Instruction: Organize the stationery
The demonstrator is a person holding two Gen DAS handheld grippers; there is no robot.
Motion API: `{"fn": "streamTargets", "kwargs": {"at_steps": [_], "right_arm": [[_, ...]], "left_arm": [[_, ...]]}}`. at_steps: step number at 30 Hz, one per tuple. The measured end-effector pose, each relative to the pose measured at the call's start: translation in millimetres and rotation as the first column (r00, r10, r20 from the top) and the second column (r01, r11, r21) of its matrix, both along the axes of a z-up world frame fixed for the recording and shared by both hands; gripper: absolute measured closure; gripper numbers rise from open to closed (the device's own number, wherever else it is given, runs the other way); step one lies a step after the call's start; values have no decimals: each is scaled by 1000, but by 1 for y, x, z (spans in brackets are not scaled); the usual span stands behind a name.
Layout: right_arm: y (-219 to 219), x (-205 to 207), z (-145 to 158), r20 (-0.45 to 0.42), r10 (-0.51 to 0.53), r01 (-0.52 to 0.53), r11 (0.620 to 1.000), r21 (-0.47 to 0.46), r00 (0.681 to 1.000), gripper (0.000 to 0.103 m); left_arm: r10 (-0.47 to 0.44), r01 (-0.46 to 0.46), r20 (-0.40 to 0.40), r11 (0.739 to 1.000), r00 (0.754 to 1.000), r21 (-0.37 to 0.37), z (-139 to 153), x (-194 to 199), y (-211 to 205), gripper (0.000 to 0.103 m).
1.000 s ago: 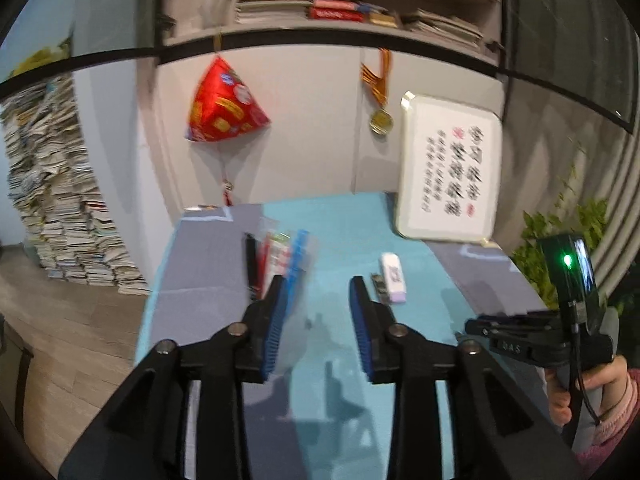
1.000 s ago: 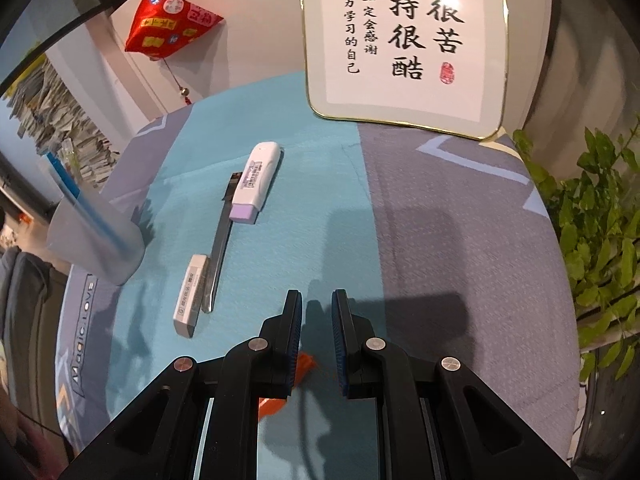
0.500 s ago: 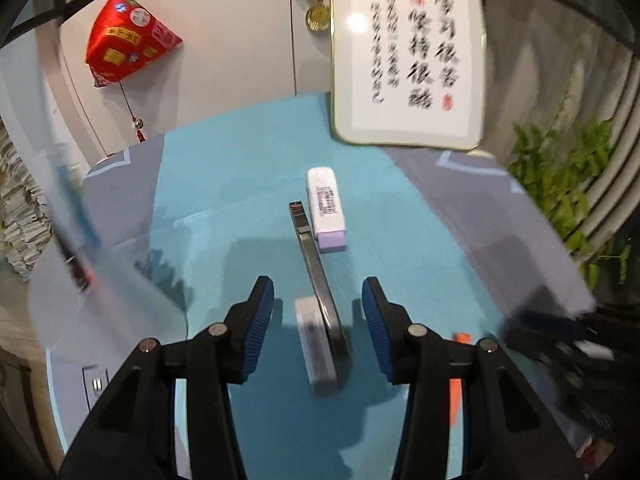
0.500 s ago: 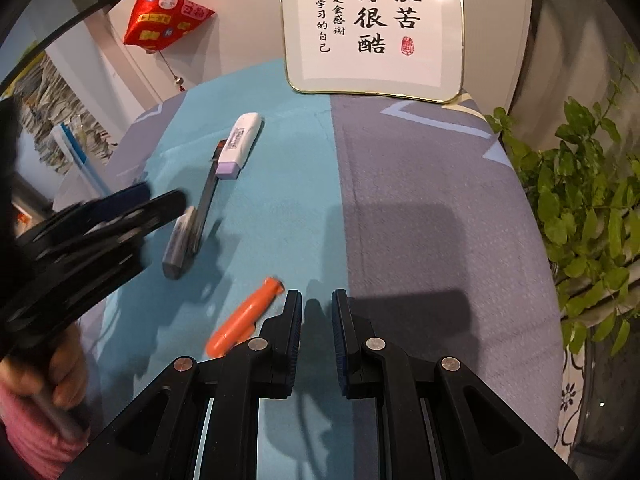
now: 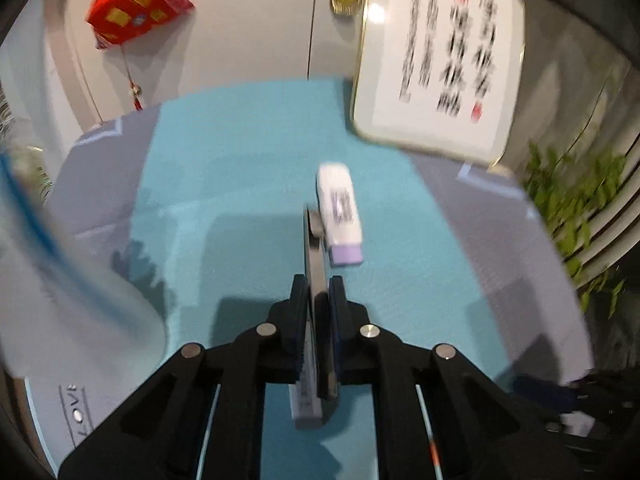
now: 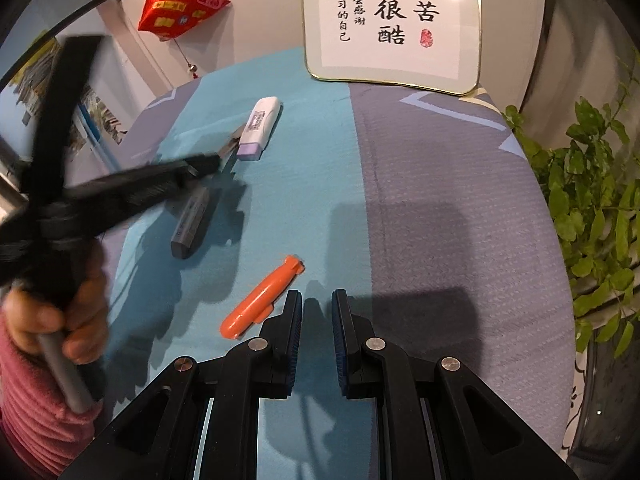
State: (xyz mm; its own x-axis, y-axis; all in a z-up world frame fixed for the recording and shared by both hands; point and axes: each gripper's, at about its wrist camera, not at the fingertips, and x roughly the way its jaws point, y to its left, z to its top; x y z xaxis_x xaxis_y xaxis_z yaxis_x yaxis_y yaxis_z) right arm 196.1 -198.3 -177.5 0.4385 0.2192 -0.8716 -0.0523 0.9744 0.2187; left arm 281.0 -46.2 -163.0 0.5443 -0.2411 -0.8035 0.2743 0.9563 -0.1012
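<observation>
In the left wrist view my left gripper (image 5: 319,292) is closing its jaws on a slim dark utility knife (image 5: 315,240), and the pads press its sides. A pale eraser (image 5: 306,400) lies under it on the teal cloth. Beside the knife's far end sits a white stick with a lilac cap (image 5: 340,208). The right wrist view shows that left gripper (image 6: 208,164) at the knife (image 6: 236,136), above the eraser (image 6: 192,220). My right gripper (image 6: 316,308) is shut with nothing in it, just right of an orange pen-like piece (image 6: 260,300).
A translucent cup (image 5: 60,300) with a blue pen stands at the left of the table. A framed calligraphy board (image 6: 392,20) leans at the back. A green plant (image 6: 592,200) borders the right edge. A hand in a pink sleeve (image 6: 80,320) holds the left gripper.
The left gripper swung from the cup down to the knife and eraser, and its jaws closed on the knife. The right gripper stayed shut; the orange piece came fully into its view.
</observation>
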Motion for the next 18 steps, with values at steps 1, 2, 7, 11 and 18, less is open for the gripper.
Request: {"fn": "streamTargets", "kwargs": {"at_steps": [1,2,7,11,18], "right_arm": [[2,0,0,-2,3,-3,1000,-2,1000,89],[4,1,0,-4,5,-5,1000,-5,1000,89],[11,3,-3,-11,13,-13,1000,-5,1000,89],[15,3,-5,-27,6,-6,1000,2,1000,89],[23,7,-10,-58,-22,24,999,32,998,89]], "left_arm": [[-3,4,22,1000,1000,-24,11,-7,4,99],[-7,9,48,999,999,-45,23,-15,8,99],[-14,26,147,996,989,-83,60,-53,29,99],[-20,31,135,996,991,-79,54,-72,47,98],[-37,38,51,999,998,-33,17,-82,46,98]]}}
